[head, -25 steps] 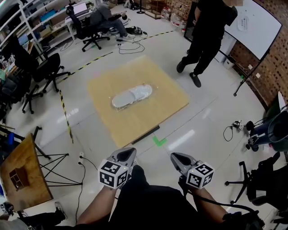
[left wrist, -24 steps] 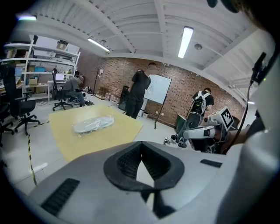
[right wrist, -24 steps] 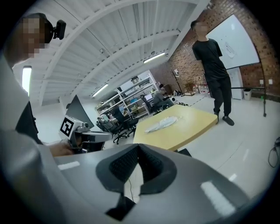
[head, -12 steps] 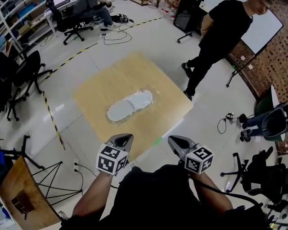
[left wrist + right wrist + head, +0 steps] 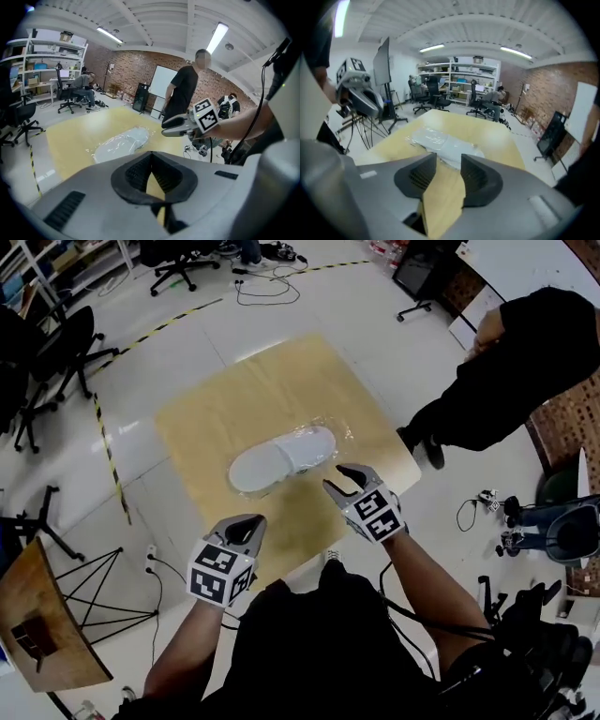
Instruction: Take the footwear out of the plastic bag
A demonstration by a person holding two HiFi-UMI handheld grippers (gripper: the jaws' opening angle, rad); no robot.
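L gripper [image 5: 246, 521]: my jaws shut, empty, at near edge of wood board [image 5: 202, 413]. Plastic bag [image 5: 314, 439] mid-board, footwear [image 5: 255, 470] inside. R gripper [image 5: 339, 477]: jaws just been opening, apart now, nothing betw. them, near bag, not touching.

This looks like a robotics lab or workshop-office. It has a bare brick wall [image 5: 131, 65], a rolling whiteboard [image 5: 159, 84], stocked shelving [image 5: 459, 75] and black office chairs [image 5: 52, 357]. Loose cables [image 5: 267, 287] and yellow-black hazard tape [image 5: 106, 442] lie on the glossy floor [image 5: 328, 310], and strip lights [image 5: 216, 37] hang overhead.
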